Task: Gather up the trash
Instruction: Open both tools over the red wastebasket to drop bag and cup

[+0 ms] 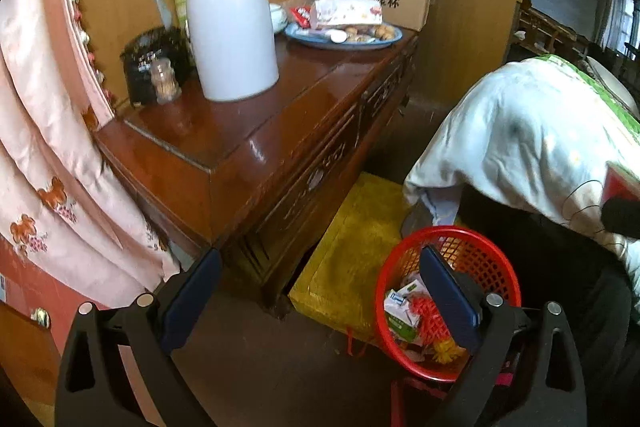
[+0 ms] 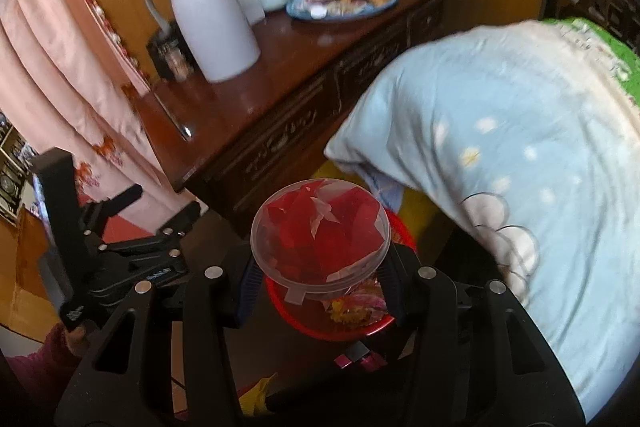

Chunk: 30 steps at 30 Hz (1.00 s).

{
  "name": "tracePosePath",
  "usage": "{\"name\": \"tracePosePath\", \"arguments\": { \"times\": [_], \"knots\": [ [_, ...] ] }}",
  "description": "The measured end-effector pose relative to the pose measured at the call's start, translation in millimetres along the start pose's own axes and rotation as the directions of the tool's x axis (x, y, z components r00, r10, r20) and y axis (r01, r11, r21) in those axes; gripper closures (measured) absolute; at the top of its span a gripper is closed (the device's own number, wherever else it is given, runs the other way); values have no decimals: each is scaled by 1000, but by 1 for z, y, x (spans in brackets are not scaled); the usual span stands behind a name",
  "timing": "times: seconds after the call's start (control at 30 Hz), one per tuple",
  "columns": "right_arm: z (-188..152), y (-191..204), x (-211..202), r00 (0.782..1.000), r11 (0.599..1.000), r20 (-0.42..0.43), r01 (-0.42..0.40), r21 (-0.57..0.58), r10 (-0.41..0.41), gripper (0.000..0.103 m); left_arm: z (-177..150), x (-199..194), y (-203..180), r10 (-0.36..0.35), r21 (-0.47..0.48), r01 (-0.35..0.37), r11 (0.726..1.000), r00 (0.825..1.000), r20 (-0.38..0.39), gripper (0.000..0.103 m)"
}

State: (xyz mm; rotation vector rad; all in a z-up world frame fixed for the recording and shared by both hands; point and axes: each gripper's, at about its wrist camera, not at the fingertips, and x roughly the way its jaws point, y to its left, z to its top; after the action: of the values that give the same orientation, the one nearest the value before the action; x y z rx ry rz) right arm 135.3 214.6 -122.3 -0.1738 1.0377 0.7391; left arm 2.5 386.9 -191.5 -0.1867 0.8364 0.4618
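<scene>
the right gripper (image 2: 318, 281) clamps a clear tub (image 2: 320, 239) of red scraps just above the red basket (image 1: 492, 259), already part full of wrappers, while the left gripper (image 1: 320, 301) hangs wide open and empty, so the drop remains.

One jug (image 1: 232, 15), one red basket (image 1: 496, 259), one clear tub (image 2: 320, 231), one plate (image 1: 344, 41).

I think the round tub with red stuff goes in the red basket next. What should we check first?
1. Right gripper holds the clear tub: ok.
2. Tub is above the red basket: ok.
3. Basket has room left: ok.
4. Left gripper is open and empty: ok.
5. Left gripper is out of the tub's way: cannot tell.
6. Tub's lid is taped on: ok.
</scene>
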Motion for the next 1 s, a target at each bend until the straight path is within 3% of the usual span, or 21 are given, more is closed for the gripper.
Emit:
{"name": "tracePosePath", "arguments": {
  "times": [0.2, 0.43, 0.73, 0.83, 1.0],
  "knots": [
    [-2, -6, 53, 993, 1000, -118, -2, 19, 4, 52, -8, 22, 8, -12, -24, 10, 1000, 998, -63, 6],
    [-10, -9, 117, 968, 1000, -250, 18, 23, -11, 52, -16, 41, 13, -24, -44, 19, 999, 993, -113, 6],
    [-17, -8, 154, 950, 1000, -312, 21, -2, -21, 52, -22, 53, 12, -20, -32, 15, 999, 989, -149, 6],
    [-20, -18, 157, 942, 1000, -336, 15, 28, -5, 43, -24, 54, 9, -12, -14, 10, 1000, 988, -151, 6],
    [-17, -18, 138, 956, 1000, -295, 15, 21, -8, 43, -21, 46, 2, -12, 9, 13, 1000, 992, -129, 6]
  ]
}}
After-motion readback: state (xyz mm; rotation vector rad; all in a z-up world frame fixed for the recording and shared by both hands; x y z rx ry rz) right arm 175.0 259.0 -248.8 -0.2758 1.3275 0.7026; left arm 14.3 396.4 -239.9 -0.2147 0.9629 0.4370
